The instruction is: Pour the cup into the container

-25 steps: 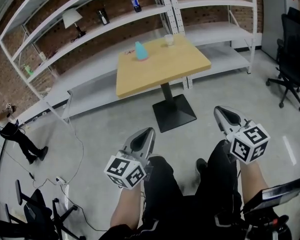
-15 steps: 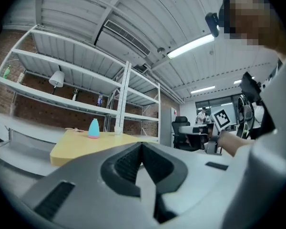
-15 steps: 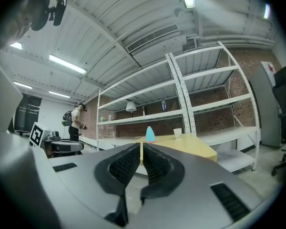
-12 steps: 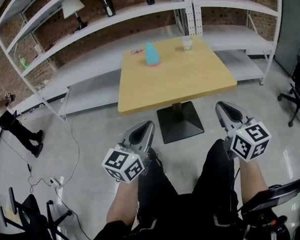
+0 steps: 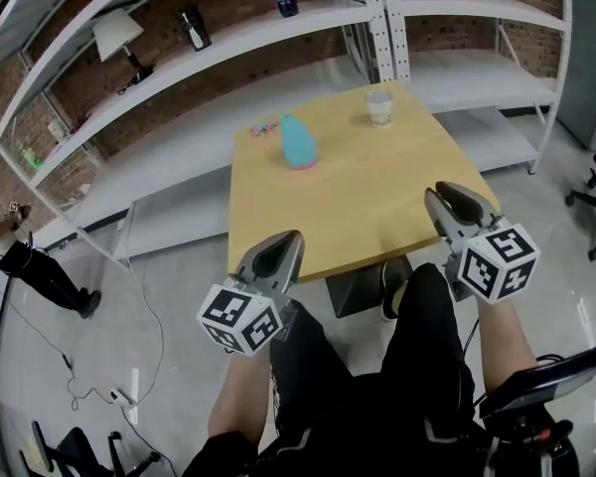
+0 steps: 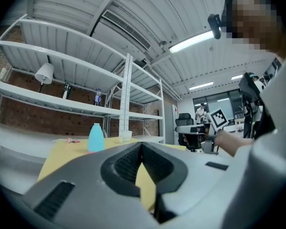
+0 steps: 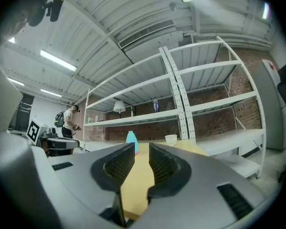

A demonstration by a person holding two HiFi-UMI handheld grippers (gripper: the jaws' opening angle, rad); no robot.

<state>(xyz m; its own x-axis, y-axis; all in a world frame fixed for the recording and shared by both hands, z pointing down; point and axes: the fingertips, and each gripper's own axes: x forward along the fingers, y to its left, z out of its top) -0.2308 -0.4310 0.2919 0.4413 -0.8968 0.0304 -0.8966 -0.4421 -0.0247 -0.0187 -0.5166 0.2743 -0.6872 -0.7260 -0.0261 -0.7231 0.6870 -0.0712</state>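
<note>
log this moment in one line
left gripper: shut, empty | right gripper: jaws just opening, nothing between | cup, container: on table, untouched

head camera looks down; all share table [image 5: 358, 197]

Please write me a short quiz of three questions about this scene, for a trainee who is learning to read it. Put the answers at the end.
1. True or false: the cup stands on the table.
2. Which thing on the table is nearer to the left gripper: the cup or the blue container?
3. Choose one. The right gripper is: A) shut on the cup; B) open and empty; C) shut on the container.

Key
1. True.
2. The blue container.
3. B. Its jaws have just been opening, and nothing is between them.
</note>
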